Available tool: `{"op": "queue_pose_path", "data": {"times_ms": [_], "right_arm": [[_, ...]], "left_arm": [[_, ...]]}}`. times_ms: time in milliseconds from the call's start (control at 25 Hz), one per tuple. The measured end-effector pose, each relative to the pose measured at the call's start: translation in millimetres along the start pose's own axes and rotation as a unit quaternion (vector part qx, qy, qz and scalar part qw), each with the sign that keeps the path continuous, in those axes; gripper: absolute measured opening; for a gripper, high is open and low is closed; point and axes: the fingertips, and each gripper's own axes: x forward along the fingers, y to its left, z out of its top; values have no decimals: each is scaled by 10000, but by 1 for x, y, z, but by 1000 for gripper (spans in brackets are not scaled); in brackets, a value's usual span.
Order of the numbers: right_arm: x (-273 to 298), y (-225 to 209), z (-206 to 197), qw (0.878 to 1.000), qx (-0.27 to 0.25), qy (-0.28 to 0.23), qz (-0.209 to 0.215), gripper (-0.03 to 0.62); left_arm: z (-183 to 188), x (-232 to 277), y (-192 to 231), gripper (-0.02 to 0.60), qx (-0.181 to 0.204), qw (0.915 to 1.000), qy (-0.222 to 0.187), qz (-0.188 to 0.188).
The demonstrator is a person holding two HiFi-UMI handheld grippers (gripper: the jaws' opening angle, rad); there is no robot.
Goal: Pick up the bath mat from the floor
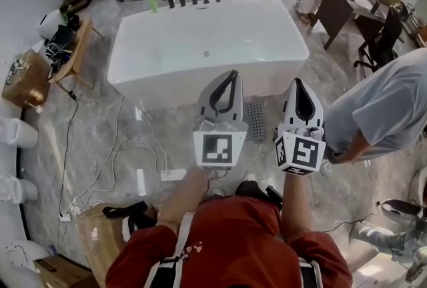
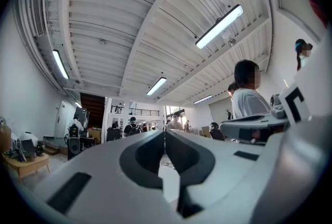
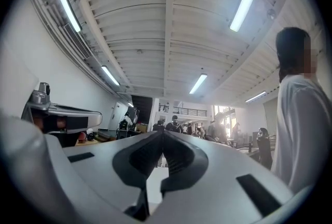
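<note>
A small grey studded bath mat (image 1: pixel 254 120) lies on the marble floor against the front of the white bathtub (image 1: pixel 207 47). It shows between my two grippers, partly hidden by them. My left gripper (image 1: pixel 231 75) is held up in front of my chest, shut and empty. Beside it my right gripper (image 1: pixel 296 82) is also shut with nothing in it. Both are well above the mat. In the left gripper view the left gripper (image 2: pixel 165 133) faces the room and ceiling, not the floor. The right gripper view has the right gripper (image 3: pixel 163 133) facing the same way.
A person in a grey shirt (image 1: pixel 387 107) bends in close at my right. A white power strip (image 1: pixel 172 175) and cables lie on the floor to the left. A cardboard box (image 1: pixel 100 240) stands by my left leg, and a wooden table (image 1: pixel 73 53) stands at the far left.
</note>
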Motion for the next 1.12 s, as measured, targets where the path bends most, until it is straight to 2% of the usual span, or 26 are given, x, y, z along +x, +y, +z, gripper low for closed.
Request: {"op": "queue_pose_path", "data": {"times_ms": [360,680,880,1120], "right_arm": [[33,-78,-26,9998,177,10,-76,12],[52,-147,-33,9996,217,-95,-131,12],[63,-167,-35,9995,271,-128,-27,12],[84,-177,-42,9994,287,-140,113,12]], "left_arm": [[-15,70,-51,15,52,9999,84,-20],[-18,124,-95,15,95,9999,20,27],[-17,143,-110,15,274,9996,91,76],[-19,163,-112,15,294,9994,75,186]]}}
